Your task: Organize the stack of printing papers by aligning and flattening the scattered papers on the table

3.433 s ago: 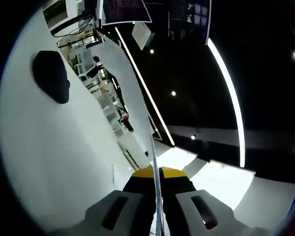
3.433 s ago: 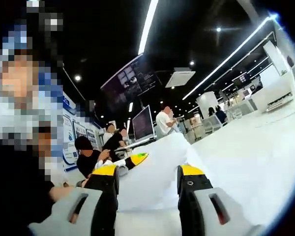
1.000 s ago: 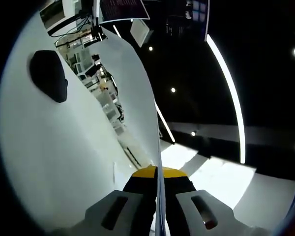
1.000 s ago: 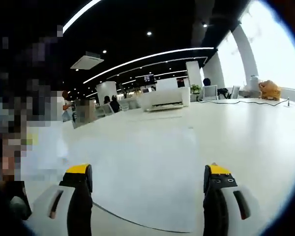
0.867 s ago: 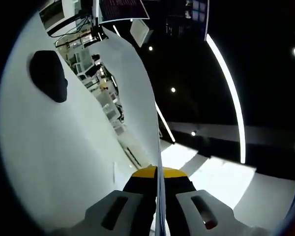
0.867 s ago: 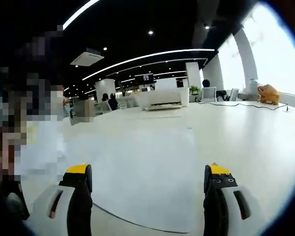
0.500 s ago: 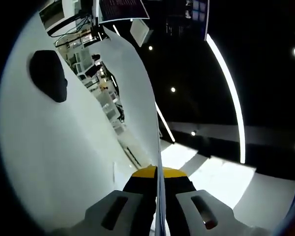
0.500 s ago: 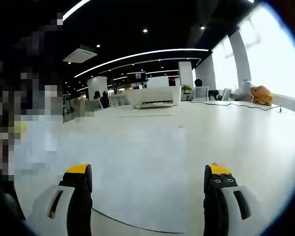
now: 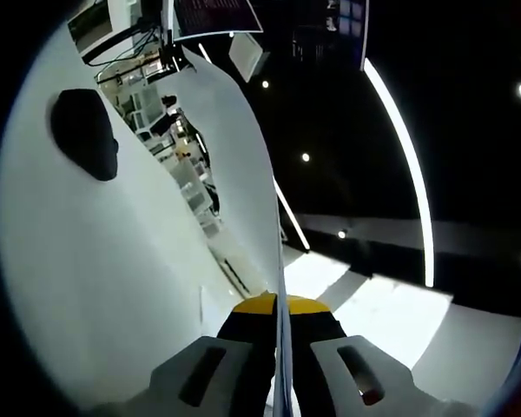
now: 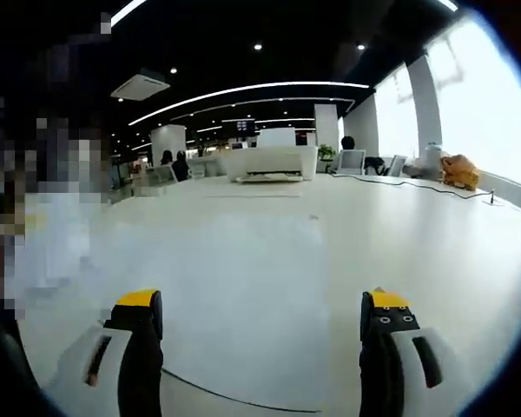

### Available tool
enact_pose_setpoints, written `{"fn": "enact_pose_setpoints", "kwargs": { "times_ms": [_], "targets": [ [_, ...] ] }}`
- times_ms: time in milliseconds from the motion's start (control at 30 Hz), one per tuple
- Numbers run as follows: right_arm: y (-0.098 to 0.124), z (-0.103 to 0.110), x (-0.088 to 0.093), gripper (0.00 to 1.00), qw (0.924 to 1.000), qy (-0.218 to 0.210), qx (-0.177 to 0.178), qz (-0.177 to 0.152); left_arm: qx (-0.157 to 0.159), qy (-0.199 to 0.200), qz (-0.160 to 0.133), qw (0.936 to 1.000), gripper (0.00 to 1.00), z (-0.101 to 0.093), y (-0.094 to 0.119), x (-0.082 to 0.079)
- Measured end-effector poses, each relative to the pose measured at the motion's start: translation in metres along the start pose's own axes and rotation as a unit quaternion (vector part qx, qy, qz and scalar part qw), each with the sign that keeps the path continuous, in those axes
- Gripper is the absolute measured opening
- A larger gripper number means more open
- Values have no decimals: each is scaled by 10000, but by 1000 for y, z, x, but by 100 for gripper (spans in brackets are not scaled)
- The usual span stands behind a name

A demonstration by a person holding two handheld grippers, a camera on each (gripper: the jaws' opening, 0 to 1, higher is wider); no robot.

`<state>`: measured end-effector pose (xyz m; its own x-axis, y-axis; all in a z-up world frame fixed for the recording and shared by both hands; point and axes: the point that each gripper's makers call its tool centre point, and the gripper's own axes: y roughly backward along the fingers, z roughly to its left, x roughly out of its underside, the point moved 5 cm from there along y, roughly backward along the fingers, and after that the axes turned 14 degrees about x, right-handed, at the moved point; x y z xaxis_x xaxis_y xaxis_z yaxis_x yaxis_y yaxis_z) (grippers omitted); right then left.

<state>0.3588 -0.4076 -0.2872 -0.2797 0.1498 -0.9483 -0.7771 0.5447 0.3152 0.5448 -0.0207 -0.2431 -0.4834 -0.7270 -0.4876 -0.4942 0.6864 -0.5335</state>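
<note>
still, a sheet [image 9: 243, 165] stands edge-on, pinched between the left gripper [image 9: 278, 306]'s closed jaws, curving up beside the white table [image 9: 87, 261] just as a second ago. the right gripper [image 10: 260, 304] keeps its jaws wide apart over paper [image 10: 234, 295] lying flat on the table; its view has tipped slightly lower. a dark mouse [image 9: 85, 132] sits well apart.

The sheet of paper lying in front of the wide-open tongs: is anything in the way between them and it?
Nothing visible. In the right gripper view the right tongs stand open, and the paper lies flat on the white table just ahead, bare surface between. The left tongs are shut on another sheet.
</note>
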Motion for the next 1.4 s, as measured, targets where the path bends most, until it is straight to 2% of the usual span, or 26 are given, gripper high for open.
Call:
{"fn": "enact_pose_setpoints", "kwargs": {
  "times_ms": [133, 800, 967, 1067, 1267, 1400],
  "targets": [
    [0, -1, 0, 90, 10000, 18, -12, 15, -1, 96, -58, 9999, 6, 1, 1, -1],
    [4, 2, 2, 90, 10000, 4, -33, 1, 15, -37, -8, 10000, 6, -1, 1, 1],
    [5, 4, 3, 90, 9999, 102, 31, 2, 17, -54, 1, 10000, 6, -1, 1, 1],
    [7, 6, 5, 90, 9993, 344, 124, -23, 19, -47, -1, 10000, 6, -1, 1, 1],
    [8, 4, 4, 90, 9995, 273, 147, -18, 25, -33, -9, 10000, 6, -1, 2, 0],
    [9, 6, 5, 90, 9992, 374, 170, -27, 18, -27, -9, 10000, 6, -1, 2, -1]
  ]
}}
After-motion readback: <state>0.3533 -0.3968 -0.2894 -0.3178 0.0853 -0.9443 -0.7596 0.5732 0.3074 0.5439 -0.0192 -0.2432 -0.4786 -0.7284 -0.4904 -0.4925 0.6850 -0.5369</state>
